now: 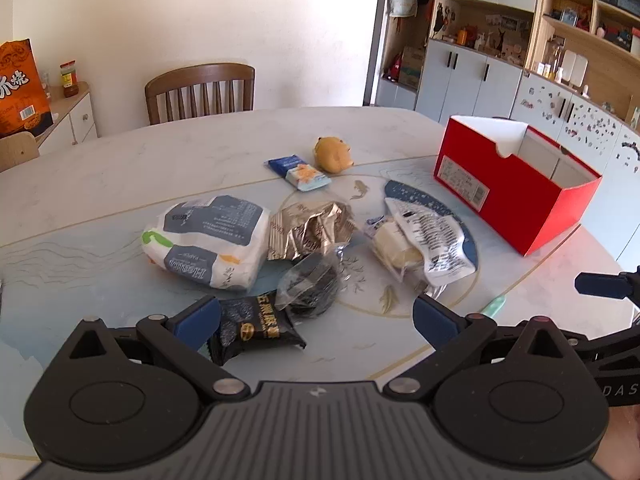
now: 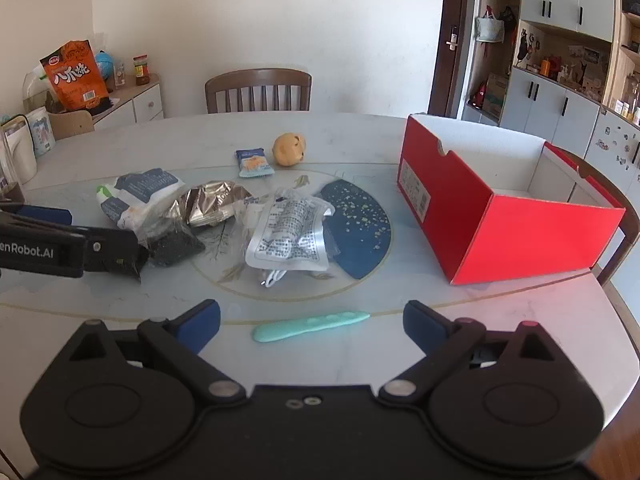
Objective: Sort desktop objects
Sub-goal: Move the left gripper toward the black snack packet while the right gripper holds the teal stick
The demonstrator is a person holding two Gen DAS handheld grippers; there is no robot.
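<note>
A red open box [image 1: 516,196] [image 2: 500,216] stands at the table's right. Loose items lie mid-table: a white tissue pack [image 1: 208,240] [image 2: 138,196], a gold foil bag [image 1: 308,228] [image 2: 212,204], a clear bag of dark contents [image 1: 310,284] [image 2: 172,246], a black snack packet [image 1: 256,328], a silver pouch [image 1: 432,240] [image 2: 290,236], a small blue packet [image 1: 300,172] [image 2: 253,163] and a yellow toy [image 1: 334,154] [image 2: 288,149]. My left gripper [image 1: 316,318] is open over the black packet. My right gripper [image 2: 312,322] is open just above a mint spatula [image 2: 310,326].
A dark blue fan-shaped mat [image 2: 360,228] lies under the pouch. A wooden chair [image 1: 200,92] stands behind the table. A side cabinet with an orange bag [image 2: 76,76] is at the left; shelves and cupboards [image 1: 520,60] are at the right.
</note>
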